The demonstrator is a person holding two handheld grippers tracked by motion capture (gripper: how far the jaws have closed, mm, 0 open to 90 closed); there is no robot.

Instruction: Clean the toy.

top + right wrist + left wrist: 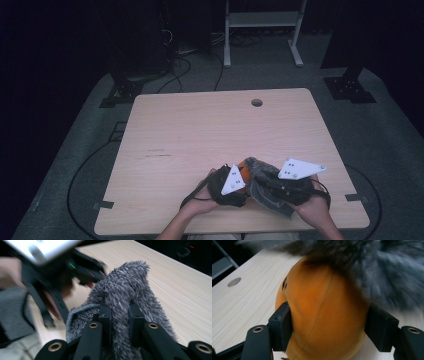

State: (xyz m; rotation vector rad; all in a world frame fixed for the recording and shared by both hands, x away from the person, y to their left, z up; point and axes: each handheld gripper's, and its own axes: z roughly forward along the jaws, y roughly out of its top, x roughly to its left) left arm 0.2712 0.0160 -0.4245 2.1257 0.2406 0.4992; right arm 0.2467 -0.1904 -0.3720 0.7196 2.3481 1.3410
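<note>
- Left claw clamped on both flanks of an orange plush ball, likely steadying it near the table's front edge.
- Grey fluffy cloth draped over the ball's top, probably for wrapping or wiping.
- Right claw pinched narrow on a cloth fold, hand angled inward, lifting.

The wooden table has a small round hole near its far edge. Behind it, on the grey floor, a white metal frame stands, and black cables (several, tangled) lie far left.
</note>
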